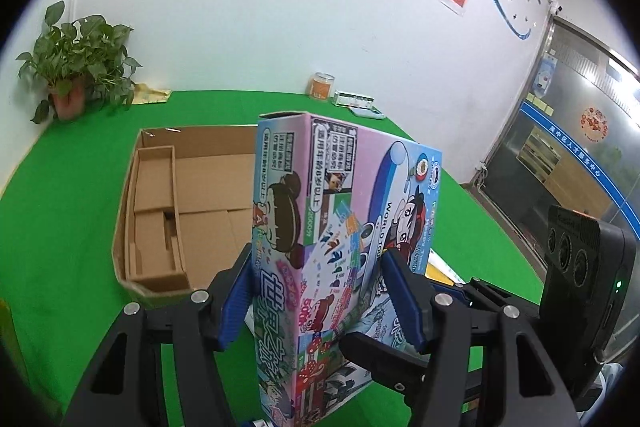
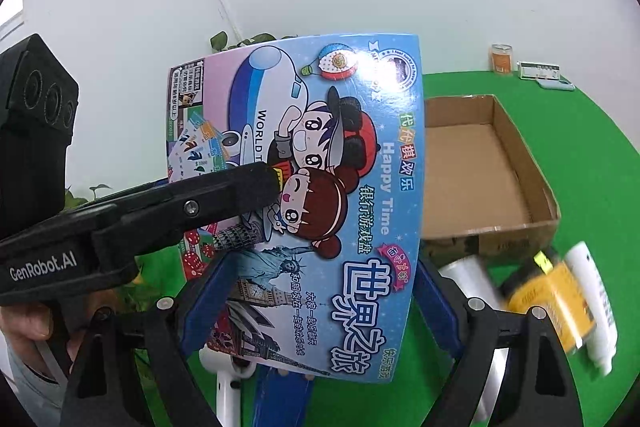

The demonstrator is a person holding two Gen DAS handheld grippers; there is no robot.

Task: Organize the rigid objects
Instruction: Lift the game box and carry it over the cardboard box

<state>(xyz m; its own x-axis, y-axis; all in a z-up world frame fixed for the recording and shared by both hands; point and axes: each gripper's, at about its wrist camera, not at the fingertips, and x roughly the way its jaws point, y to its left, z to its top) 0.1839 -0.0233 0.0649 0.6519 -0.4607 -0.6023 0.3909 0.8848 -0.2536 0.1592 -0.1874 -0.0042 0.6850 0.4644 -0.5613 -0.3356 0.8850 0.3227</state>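
The flat colourful cardboard game box with cartoon children and an aeroplane on it is held up above the green table, grasped by both grippers; it fills the middle of both views and hides much behind it. In the right wrist view the right gripper clenches the box across its wide face, blue pads on the left and right edges; the lower end of the box is cut off behind the gripper's frame. In the left wrist view the left gripper grasps the same box across its narrow side, and the box stands nearly upright. The readable writing on the box is "WORLD TO…", partly covered, "Happy Time", and large Chinese characters. The left gripper's body carries "GenRobot.AI" in the left part of the right wrist view; a hand on it is only partly seen at lower left.

Behind the box lies an open brown cardboard tray with a narrow compartment on its left side; its right part is hidden. At lower right of the right wrist view a yellow container and white tube are blurred, labels unreadable. A green potted plant stands at far left.
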